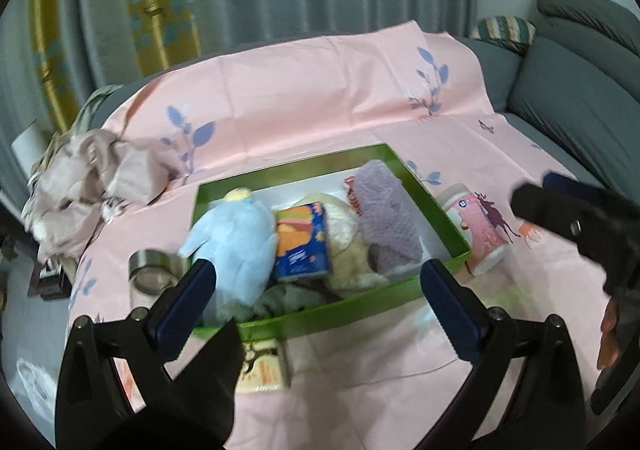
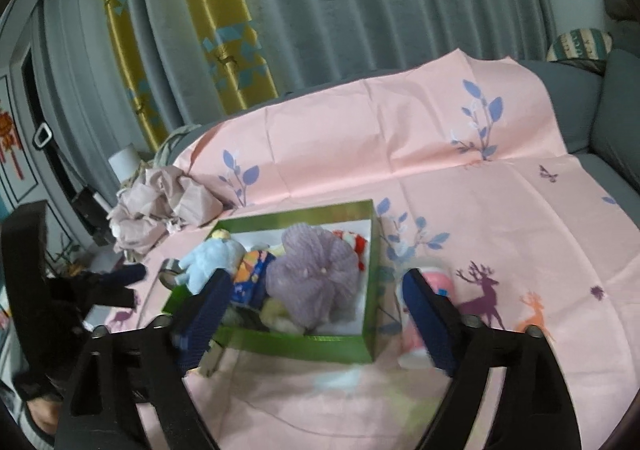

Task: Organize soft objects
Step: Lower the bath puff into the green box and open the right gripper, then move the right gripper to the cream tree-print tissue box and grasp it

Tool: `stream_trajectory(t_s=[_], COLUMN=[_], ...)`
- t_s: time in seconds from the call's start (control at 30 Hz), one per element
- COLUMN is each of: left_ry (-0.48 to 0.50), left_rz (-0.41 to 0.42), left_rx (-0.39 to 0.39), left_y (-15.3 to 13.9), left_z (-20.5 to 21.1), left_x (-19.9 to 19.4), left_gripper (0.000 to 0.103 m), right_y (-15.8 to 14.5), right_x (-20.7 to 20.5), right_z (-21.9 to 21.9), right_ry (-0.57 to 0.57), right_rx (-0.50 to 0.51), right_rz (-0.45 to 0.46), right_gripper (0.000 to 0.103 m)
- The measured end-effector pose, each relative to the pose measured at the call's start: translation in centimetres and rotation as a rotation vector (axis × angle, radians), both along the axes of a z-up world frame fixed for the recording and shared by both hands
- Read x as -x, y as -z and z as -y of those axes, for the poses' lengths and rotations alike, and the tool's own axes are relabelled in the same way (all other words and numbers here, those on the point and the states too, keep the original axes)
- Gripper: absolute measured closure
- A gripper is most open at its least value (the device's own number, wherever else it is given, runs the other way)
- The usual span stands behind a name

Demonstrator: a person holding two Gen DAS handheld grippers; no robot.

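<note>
Both hand-held grippers, left [image 1: 316, 286] and right [image 2: 312, 298], are hovering over the near rim of the green box [image 1: 340, 312] with jaws wide apart and nothing between them. The blue plush [image 1: 232, 246], purple knit [image 1: 386, 218] and tissue pack [image 1: 302, 242] are lying inside. Packing is probably finishing; next they are needing the crumpled cloth [image 1: 92, 186], far left.

Print on the blue-orange packet [image 1: 302, 244] and pink bottle [image 1: 482, 236] is unreadable.

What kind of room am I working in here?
Likely a home living room: a grey sofa with a striped cushion, long curtains behind, and a pink printed sheet spread under the green box.
</note>
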State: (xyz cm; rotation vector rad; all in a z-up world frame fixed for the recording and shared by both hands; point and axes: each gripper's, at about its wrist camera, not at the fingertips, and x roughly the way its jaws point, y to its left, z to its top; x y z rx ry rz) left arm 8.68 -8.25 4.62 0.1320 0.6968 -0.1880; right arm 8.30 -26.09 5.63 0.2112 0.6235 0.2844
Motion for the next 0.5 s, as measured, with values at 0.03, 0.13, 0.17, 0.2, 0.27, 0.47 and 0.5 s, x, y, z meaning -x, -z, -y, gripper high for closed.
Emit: stream_trajectory(t_s=[0.03, 0.13, 0.17, 0.2, 0.27, 0.47, 0.5], left_ry=[-0.013, -0.044, -0.048, -0.054, -0.062, -0.075, -0.080], left_rz=[0.003, 0.012, 0.013, 0.015, 0.017, -0.001, 0.000], left_rx=[0.004, 0.008, 0.007, 0.008, 0.019, 0.047, 0.047], left_y=[-0.1, -0.1, -0.2, -0.3, -0.4, -0.4, -0.4], left_z=[-0.3, -1.1, -1.3, -1.5, -1.9, -2.7, -2.9], left_x=[0.4, 2.0, 2.2, 2.8, 3.6, 5.5, 5.8], left_gripper=[0.001, 0.001, 0.001, 0.001, 0.001, 0.001, 0.001], right_y=[0.1, 0.5, 0.6, 0.8, 1.0, 1.4, 1.4], right_x=[0.5, 1.8, 2.2, 2.6, 3.3, 5.2, 5.4], right_z=[-0.2, -0.6, -0.9, -1.1, -1.7, -3.3, -3.6], right_ry=[-0.001, -0.012, -0.021, -0.029, -0.046, -0.089, -0.093], right_rx=[0.010, 0.026, 0.027, 0.026, 0.030, 0.066, 0.070], right_rz=[-0.001, -0.009, -0.013, -0.015, -0.019, -0.030, -0.031], right_gripper=[0.011, 0.011, 0.011, 0.011, 0.011, 0.011, 0.011])
